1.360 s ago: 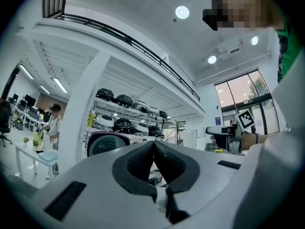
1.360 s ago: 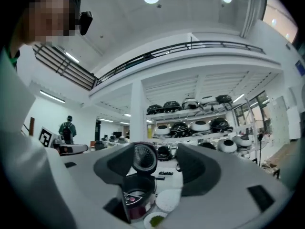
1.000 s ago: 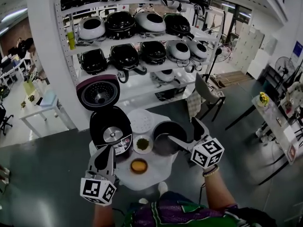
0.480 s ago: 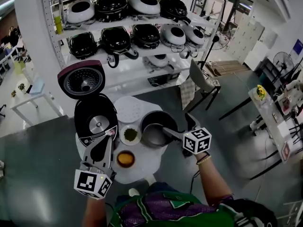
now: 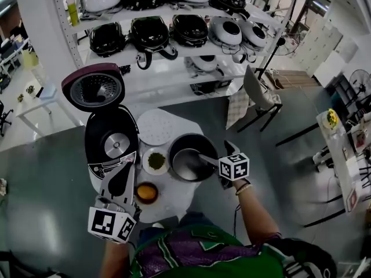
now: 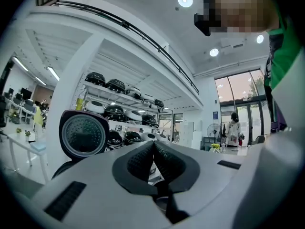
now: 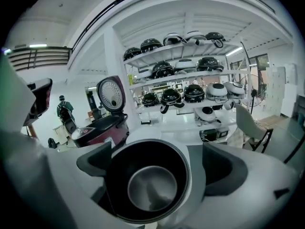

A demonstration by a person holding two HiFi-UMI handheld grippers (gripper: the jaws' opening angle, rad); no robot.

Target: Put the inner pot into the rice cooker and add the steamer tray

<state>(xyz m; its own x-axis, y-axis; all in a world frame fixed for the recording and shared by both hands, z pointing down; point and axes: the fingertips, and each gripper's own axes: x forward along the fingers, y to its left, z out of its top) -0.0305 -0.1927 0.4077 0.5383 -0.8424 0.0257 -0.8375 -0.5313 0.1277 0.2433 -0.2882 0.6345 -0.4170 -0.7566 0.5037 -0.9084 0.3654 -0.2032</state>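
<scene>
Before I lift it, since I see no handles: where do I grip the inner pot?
Pinch the right rim wall of the inner pot, the right gripper coming from above, one jaw inside, one outside. The pot stands upright, mouth open, with that thin wall nearest the gripper.

Floor (image 5: 46, 178): grey-green, smooth | Back: white shelves (image 5: 174, 81) packed with cookers (image 5: 152, 32), beside wide white pillar (image 5: 43, 28) | Right: grey chair (image 5: 258, 94), long desk (image 5: 342, 149), standing fan (image 5: 360, 80) | Left: small white table (image 5: 40, 106) | Far end: tall windows (image 6: 238, 99), daylight | Ceiling: white, round recessed lights (image 6: 185, 0)
</scene>
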